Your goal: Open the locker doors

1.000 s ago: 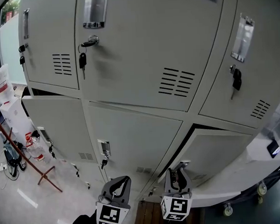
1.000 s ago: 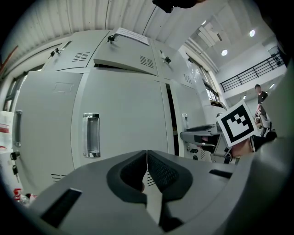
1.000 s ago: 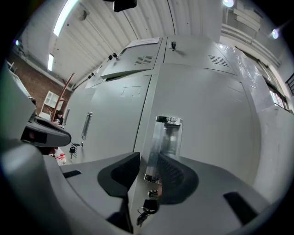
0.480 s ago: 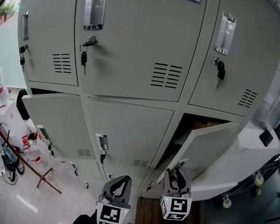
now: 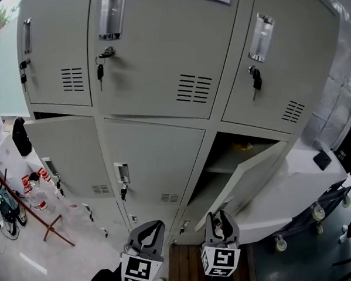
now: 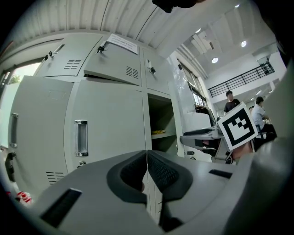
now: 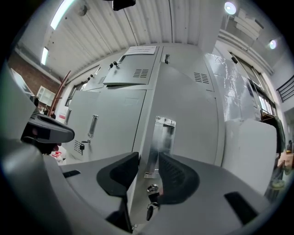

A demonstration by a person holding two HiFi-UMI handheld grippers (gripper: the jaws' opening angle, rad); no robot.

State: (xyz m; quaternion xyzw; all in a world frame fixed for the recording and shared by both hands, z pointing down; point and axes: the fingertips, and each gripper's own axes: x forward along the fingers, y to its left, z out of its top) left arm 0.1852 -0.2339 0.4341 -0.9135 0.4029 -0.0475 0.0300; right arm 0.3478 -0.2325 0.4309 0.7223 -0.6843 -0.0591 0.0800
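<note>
The lower-right locker door (image 5: 248, 177) stands swung out, long axis upright, its free edge toward the right tongs (image 5: 220, 218), whose jaws have just been spreading with that edge between them. The left tongs (image 5: 148, 227) are pressed together, empty, before grey lockers (image 5: 154, 67) on a pale floor (image 5: 29, 256).

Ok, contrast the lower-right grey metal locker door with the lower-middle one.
The lower-right grey metal locker door is swung out toward the camera; the lower-middle grey metal locker door sits shut. Behind the right door a shelf shows; the middle door hides its compartment. Both are the same plain grey metal.
</note>
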